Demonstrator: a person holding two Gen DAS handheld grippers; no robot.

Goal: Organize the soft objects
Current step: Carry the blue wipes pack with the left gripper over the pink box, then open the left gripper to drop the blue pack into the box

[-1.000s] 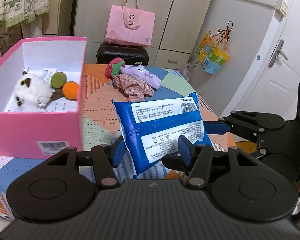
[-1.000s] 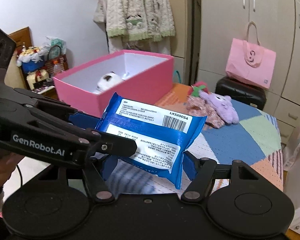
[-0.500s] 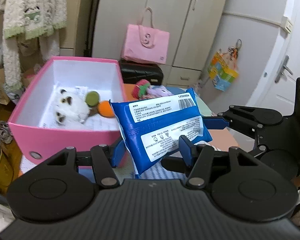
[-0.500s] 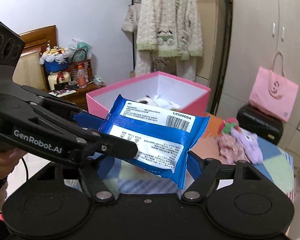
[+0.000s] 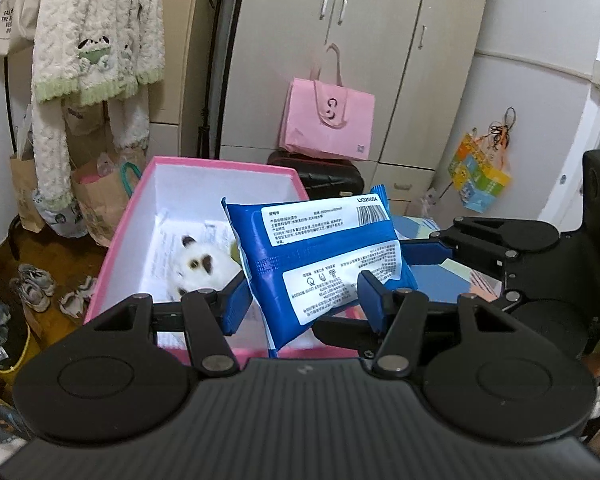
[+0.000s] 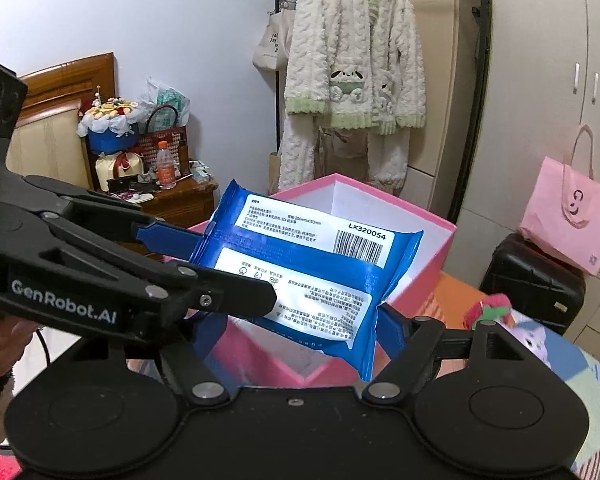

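A blue wipes pack (image 5: pixel 320 260) with white labels is held in the air by both grippers. My left gripper (image 5: pixel 300 300) is shut on its lower part. My right gripper (image 6: pixel 292 320) is shut on it from the other side; in the right wrist view the pack (image 6: pixel 308 276) hangs over the open pink box (image 6: pixel 428 240). The pink box (image 5: pixel 124 240) lies just beyond and below the pack in the left wrist view. A white plush animal (image 5: pixel 200 268) lies inside it. A purple plush (image 6: pixel 532 340) lies on the table to the right.
A pink bag (image 5: pixel 328 124) stands on a black case (image 5: pixel 332 176) by the cupboards. A fluffy white cardigan (image 6: pixel 352 64) hangs behind the box. Shoes (image 5: pixel 32 284) lie on the floor at left. A wooden bedside table (image 6: pixel 168 200) holds clutter.
Both grippers have carried the wipes pack up and leftwards, from above the table to over the pink box. The box now sits directly beneath the pack.
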